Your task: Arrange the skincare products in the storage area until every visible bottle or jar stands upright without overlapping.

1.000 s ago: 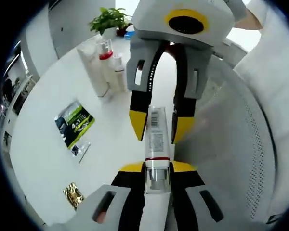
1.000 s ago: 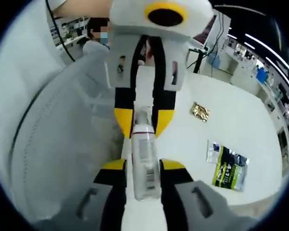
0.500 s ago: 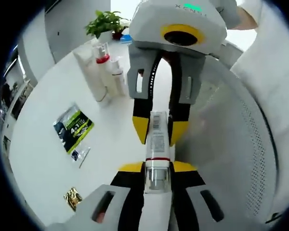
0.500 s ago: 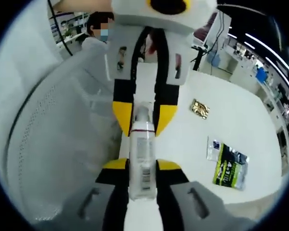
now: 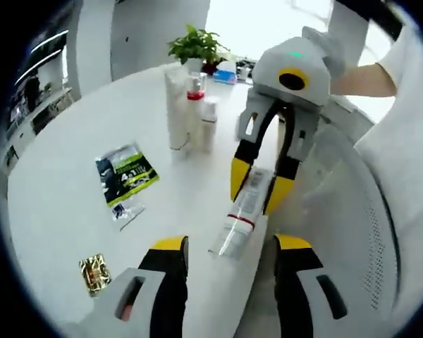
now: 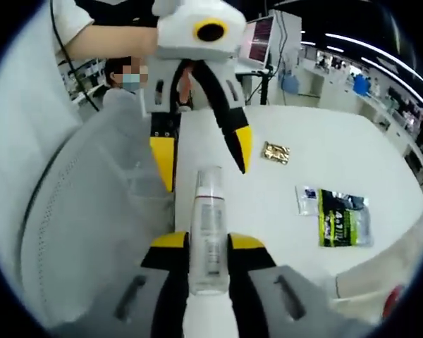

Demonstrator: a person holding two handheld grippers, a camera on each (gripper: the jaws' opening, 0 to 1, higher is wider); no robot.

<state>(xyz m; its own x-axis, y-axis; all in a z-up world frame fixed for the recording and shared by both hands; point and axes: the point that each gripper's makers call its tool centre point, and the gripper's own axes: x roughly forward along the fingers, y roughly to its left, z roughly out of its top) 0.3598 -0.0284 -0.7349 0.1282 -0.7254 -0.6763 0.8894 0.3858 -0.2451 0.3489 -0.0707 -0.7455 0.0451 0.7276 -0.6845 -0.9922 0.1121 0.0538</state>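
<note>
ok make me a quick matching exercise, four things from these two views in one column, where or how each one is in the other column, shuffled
Things:
1. clear bottle with the red band
2. left gripper
3. green and black sachet
4. gold packet

States:
A. lying flat on the white table, beside a small clear packet
B. jaws spread apart, nothing between them
C. clamped between the right gripper's jaws, cap end pointing away from it
D. lying on the table by its near edge, left of the left gripper

Pairs: 1-C, 2-B, 3-A, 4-D
</note>
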